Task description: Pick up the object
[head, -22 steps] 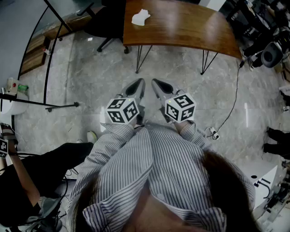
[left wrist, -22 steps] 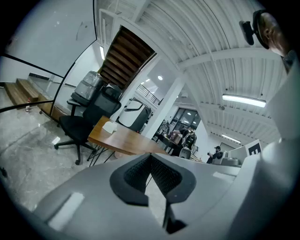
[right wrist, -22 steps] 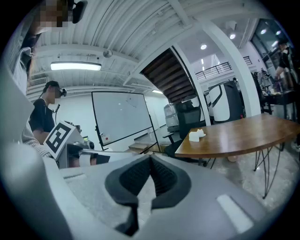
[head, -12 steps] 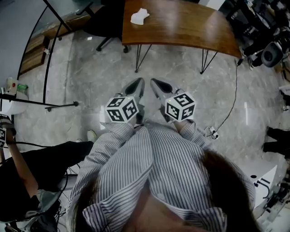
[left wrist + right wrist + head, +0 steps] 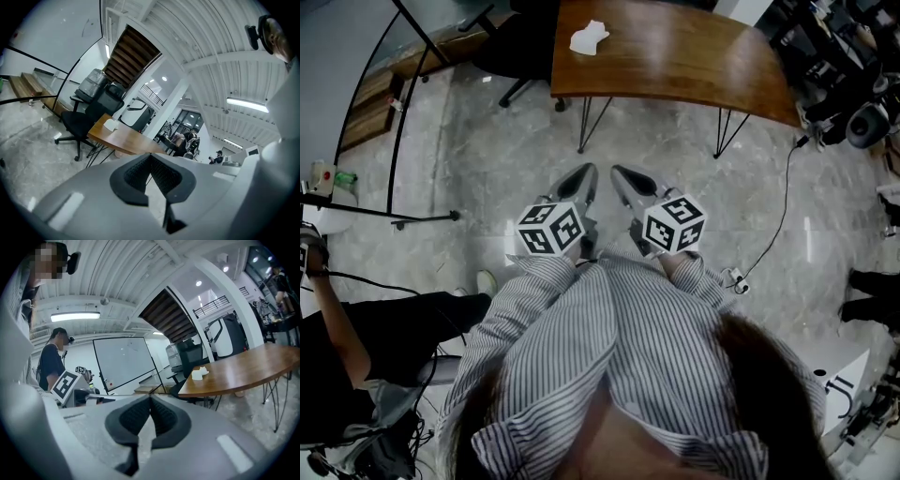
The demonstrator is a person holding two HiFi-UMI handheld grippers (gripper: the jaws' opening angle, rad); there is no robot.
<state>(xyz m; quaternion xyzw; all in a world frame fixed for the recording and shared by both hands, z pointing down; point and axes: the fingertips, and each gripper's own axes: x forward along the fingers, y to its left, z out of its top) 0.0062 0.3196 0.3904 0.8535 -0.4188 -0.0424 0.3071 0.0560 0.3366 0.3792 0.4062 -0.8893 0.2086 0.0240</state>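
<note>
A small white object (image 5: pixel 588 37) lies near the left end of a curved wooden table (image 5: pixel 694 56) at the top of the head view; it also shows as a white lump (image 5: pixel 111 124) in the left gripper view and a white object (image 5: pixel 199 373) in the right gripper view. Both grippers are held close to my chest, well short of the table. My left gripper (image 5: pixel 586 173) and right gripper (image 5: pixel 619 172) point toward the table, both shut and empty. In each gripper view the dark pads meet with nothing between them.
A black office chair (image 5: pixel 517 47) stands left of the table. Grey marble floor (image 5: pixel 487 150) lies between me and the table. A cable (image 5: pixel 783 206) runs across the floor at right. A seated person (image 5: pixel 356 347) is at my left; equipment (image 5: pixel 853 103) clutters the right.
The grippers have hardly moved. The person at the left has shifted an arm slightly, and the view has drifted a little.
</note>
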